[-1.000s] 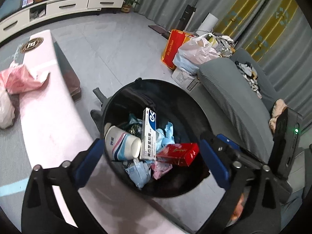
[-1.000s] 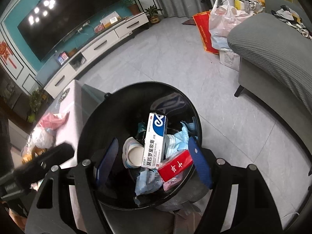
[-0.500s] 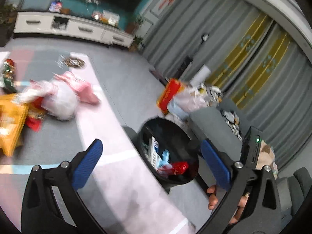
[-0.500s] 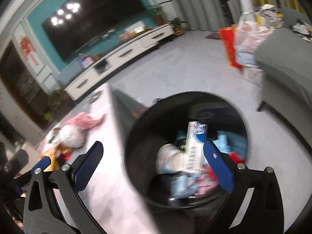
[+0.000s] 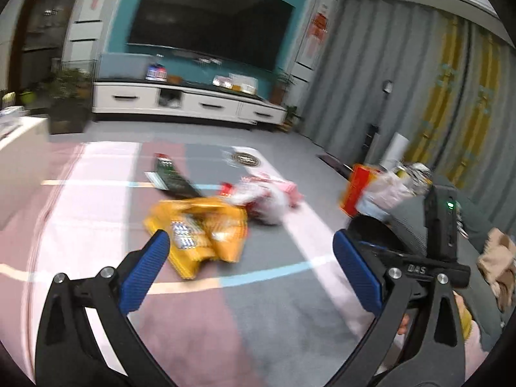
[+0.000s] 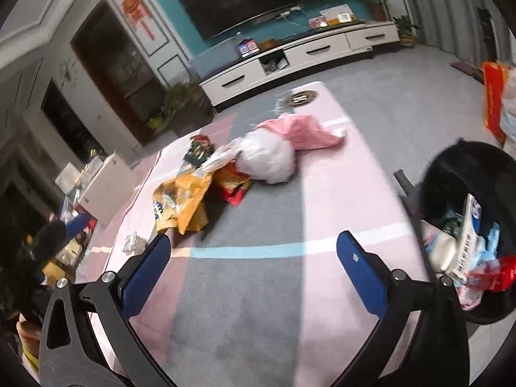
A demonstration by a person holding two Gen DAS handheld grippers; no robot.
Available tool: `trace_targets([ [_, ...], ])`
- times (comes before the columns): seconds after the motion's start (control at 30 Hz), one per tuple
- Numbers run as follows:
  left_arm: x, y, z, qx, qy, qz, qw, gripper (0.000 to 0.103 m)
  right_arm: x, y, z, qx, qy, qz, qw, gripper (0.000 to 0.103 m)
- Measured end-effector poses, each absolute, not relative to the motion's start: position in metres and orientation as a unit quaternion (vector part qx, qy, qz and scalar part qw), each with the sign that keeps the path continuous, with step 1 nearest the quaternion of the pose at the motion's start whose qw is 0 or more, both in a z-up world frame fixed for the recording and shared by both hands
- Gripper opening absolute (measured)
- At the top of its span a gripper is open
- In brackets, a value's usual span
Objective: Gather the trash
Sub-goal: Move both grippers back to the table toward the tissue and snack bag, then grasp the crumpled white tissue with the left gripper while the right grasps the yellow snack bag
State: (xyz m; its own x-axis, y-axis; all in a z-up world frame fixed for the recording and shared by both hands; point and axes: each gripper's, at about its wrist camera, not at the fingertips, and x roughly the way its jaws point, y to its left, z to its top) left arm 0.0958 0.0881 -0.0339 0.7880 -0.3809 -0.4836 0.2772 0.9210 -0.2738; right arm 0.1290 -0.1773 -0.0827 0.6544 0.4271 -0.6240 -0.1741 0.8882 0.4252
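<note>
Trash lies in a heap on the pink and grey table (image 6: 245, 290): a yellow snack bag (image 6: 180, 200) (image 5: 203, 232), a white plastic bag (image 6: 267, 158), a pink bag (image 6: 303, 129) (image 5: 271, 190), a red wrapper (image 6: 233, 190) and a dark green packet (image 6: 198, 148) (image 5: 171, 177). A black bin (image 6: 451, 167) at the table's right edge holds boxes and wrappers. My left gripper (image 5: 250, 267) is open above the table, just short of the yellow bag. My right gripper (image 6: 253, 271) is open over the bare table, with nothing between its fingers.
A small crumpled white scrap (image 6: 133, 243) lies near the table's left edge, beside a white box (image 6: 103, 183). Beyond the table are a TV cabinet (image 6: 303, 54), grey floor, curtains and a grey sofa (image 5: 483, 225) with shopping bags (image 5: 364, 190).
Both grippers swung away from the bin to over the table and its heap of trash. The right gripper's jaws widened. The bin now sits at the right edge of the right wrist view.
</note>
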Motion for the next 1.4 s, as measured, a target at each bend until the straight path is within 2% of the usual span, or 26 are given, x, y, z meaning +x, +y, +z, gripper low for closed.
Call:
trace_targets([
  [0.2,0.118,0.132,-0.066,-0.056,0.338,-0.09,0.935,0.101,0.151,-0.139,-0.096,0.165,0.393,0.183,0.886,0.1],
  [0.43,0.143,0.146,-0.098,-0.065,0.397,-0.081,0.912,0.101,0.177,-0.105,-0.105,0.183,0.411,0.197,0.871,0.1],
  [0.8,0.171,0.156,-0.125,-0.074,0.447,-0.061,0.889,0.1,0.226,-0.081,-0.127,0.208,0.456,0.177,0.847,0.1],
  [1.1,0.172,0.152,-0.128,-0.074,0.443,-0.069,0.891,0.1,0.231,-0.065,-0.135,0.212,0.463,0.196,0.838,0.1],
  [1.2,0.172,0.151,-0.132,-0.074,0.448,-0.071,0.888,0.09,0.231,-0.062,-0.138,0.217,0.465,0.2,0.835,0.094],
  [1.27,0.172,0.151,-0.133,-0.076,0.45,-0.068,0.887,0.068,0.232,-0.063,-0.139,0.219,0.468,0.201,0.832,0.087],
  [1.37,0.172,0.152,-0.136,-0.079,0.454,-0.067,0.885,0.055,0.233,-0.063,-0.14,0.222,0.47,0.202,0.83,0.079],
  [1.4,0.172,0.151,-0.136,-0.077,0.454,-0.065,0.885,0.053,0.233,-0.063,-0.14,0.222,0.471,0.202,0.829,0.072],
])
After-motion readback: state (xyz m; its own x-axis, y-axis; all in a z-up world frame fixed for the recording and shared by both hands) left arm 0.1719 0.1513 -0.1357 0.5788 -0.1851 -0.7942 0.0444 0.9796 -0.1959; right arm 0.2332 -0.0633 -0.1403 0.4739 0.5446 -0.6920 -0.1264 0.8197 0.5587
